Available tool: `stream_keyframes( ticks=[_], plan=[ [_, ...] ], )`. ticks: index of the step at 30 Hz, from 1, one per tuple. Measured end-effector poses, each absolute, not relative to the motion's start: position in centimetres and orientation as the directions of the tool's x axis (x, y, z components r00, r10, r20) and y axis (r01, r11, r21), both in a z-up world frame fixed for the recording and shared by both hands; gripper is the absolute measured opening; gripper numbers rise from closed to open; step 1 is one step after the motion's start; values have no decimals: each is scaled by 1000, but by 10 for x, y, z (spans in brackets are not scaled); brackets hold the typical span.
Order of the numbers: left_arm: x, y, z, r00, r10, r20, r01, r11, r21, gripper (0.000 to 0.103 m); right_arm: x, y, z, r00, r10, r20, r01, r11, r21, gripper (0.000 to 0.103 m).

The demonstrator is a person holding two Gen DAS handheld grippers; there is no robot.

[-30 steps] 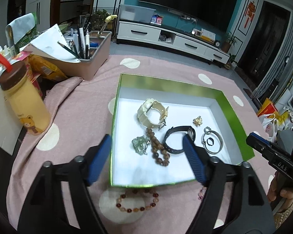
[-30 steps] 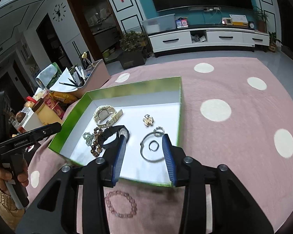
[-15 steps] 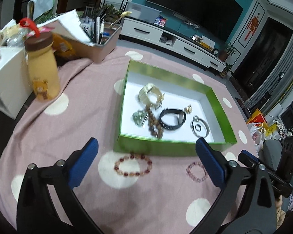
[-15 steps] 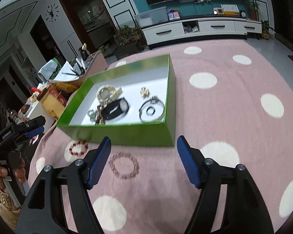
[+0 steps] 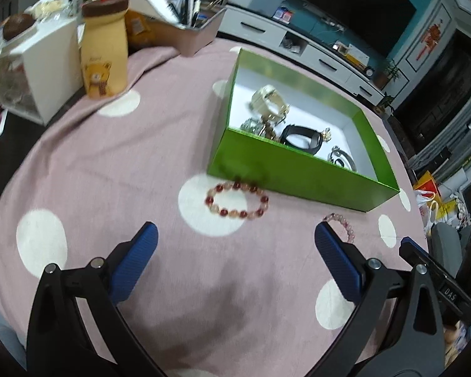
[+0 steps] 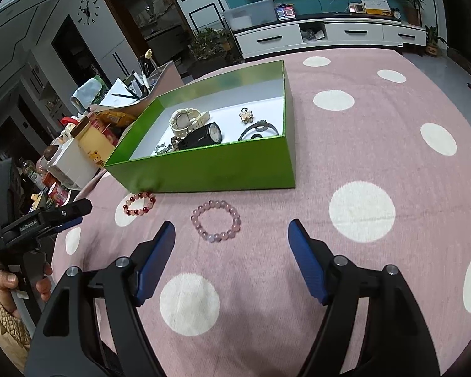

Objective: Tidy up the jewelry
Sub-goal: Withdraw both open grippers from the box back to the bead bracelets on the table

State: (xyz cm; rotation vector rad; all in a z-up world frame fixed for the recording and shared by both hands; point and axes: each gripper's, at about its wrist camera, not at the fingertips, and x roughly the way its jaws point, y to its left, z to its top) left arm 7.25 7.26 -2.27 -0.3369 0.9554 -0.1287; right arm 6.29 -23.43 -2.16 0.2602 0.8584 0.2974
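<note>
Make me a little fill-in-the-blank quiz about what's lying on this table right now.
1. Outside the green box, ____ bead bracelets lie on the cloth.
2. The cloth is pink with ____ dots.
3. The pale pink bracelet lies ahead of the right gripper, whose fingers hold ____ while opening.
4. The cream watch lies ____ the box.

Missing words: two; white; nothing; inside

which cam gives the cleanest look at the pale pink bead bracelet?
Right wrist: the pale pink bead bracelet lies whole on the cloth ahead of the right gripper. Left wrist shows only part of it, behind a left gripper fingertip.
</note>
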Motion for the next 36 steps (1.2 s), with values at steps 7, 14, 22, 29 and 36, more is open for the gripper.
stream_keyframes(
  ticks=[7, 14, 22, 29, 36],
  plan=[
    [58, 66, -17, 618, -240, -749, -20, 947, -319, 101, 57, -230, -22, 612, 366, -701, -165, 926, 339, 75],
    [56, 52, -3, 643, -263, -719, 103, 960, -259, 101, 55, -230, -22, 613, 375, -695, -172, 922, 346, 75],
    [63, 49, -13, 588, -278, -760, 133, 960, -247, 101, 58, -230, -27, 604, 378, -702, -170, 921, 350, 75],
    [65, 55, -35, 595, -188, -781, 54, 980, -194, 101, 65, -225, -40, 577, 382, -722, -170, 921, 351, 75],
    [73, 55, -43, 595, -161, -787, 46, 985, -167, 101, 73, -220, -52, 559, 377, -739, -168, 924, 344, 75]
  ],
)
